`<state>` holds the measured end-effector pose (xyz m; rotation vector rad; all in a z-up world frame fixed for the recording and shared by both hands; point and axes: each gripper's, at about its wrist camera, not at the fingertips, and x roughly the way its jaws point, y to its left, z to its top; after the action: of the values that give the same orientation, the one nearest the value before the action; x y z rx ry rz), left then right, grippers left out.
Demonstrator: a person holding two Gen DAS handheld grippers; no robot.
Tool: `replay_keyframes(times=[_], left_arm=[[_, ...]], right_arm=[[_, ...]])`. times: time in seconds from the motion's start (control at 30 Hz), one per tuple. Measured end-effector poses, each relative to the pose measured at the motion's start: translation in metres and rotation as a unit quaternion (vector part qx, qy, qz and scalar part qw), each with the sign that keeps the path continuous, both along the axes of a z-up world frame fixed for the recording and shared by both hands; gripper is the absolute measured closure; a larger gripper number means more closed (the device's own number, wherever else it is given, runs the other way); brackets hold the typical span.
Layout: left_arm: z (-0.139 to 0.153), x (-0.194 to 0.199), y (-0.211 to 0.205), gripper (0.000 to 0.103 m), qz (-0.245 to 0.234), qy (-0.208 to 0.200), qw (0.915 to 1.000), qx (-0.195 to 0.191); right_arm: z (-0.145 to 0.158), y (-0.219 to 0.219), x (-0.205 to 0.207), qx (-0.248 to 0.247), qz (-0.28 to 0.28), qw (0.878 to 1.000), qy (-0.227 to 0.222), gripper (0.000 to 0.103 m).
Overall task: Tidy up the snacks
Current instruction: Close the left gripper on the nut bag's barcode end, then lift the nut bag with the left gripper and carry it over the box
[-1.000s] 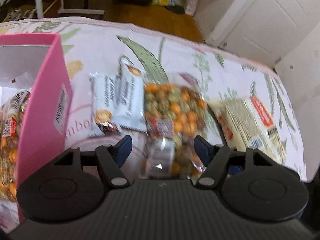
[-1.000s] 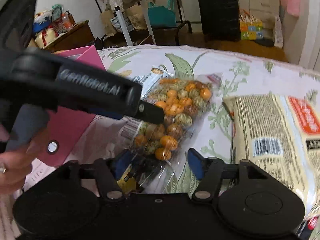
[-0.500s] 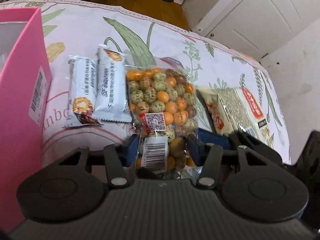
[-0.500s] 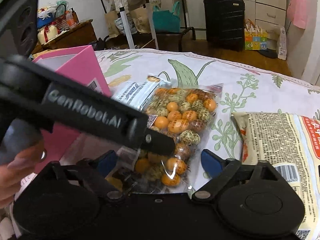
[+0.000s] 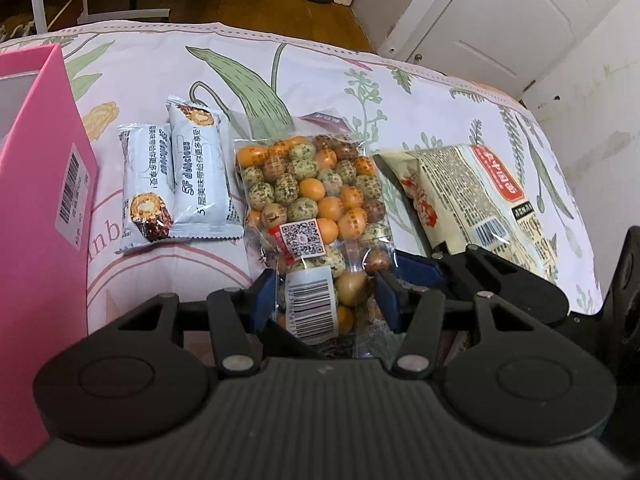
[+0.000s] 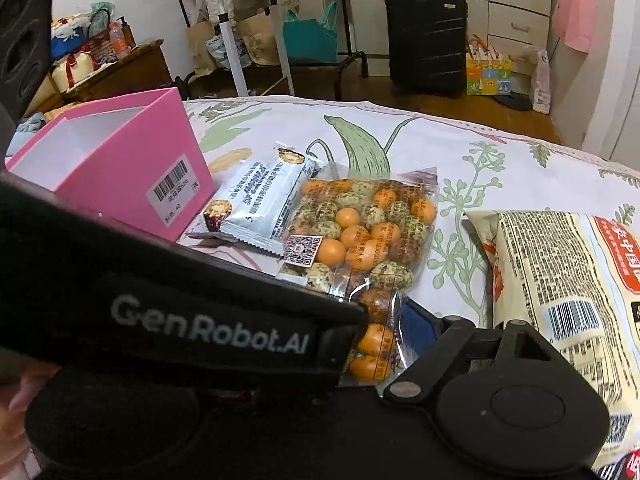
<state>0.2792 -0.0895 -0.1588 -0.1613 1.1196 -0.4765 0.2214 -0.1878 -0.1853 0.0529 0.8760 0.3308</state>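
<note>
Nut bag near end pinched in left tool, right tool spread just beside

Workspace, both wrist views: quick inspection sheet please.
Surface: floral cloth, snacks spread on it.
Job's things: pink box open; two white bars beside it; nut bag; beige pack apart from it.
Clutter: nothing seen.
Grippers: left hand-held gripper pads press the nut bag's near end; right hand-held gripper's blue pad beside the bag, jaws just narrowing, state unclear.
Cables: nothing seen.
Surroundings: suitcase, white door, wood floor.
</note>
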Motion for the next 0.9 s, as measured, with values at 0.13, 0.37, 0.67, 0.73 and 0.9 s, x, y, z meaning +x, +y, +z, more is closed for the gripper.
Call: replay_keyframes(times=[0.13,0.37,0.67,0.73,0.9], left_arm=[[0.004,-0.006,-0.002,0.051,-0.003,0.006,1.0,0.003],[0.023,-0.028,-0.005,0.051,-0.018,-0.014,0.9997,0.007],[0.056,-0.066,0.004,0.053,-0.03,-0.042,0.9986,0.011],[0.06,-0.073,0.007,0.053,-0.032,-0.041,0.9985,0.015],[0.068,-0.093,0.01,0.053,-0.037,-0.052,0.9979,0.015]], right_arm=[[0.005,0.001,-0.008,-0.001,-0.002,1.0,0.002,0.016],[0.02,0.0,-0.025,0.009,-0.019,1.0,0.002,0.017],[0.047,0.019,-0.066,-0.038,-0.013,0.998,-0.039,0.022],[0.049,0.02,-0.073,-0.029,-0.018,0.999,-0.037,0.022],[0.056,0.023,-0.093,-0.022,-0.034,0.998,-0.045,0.023]])
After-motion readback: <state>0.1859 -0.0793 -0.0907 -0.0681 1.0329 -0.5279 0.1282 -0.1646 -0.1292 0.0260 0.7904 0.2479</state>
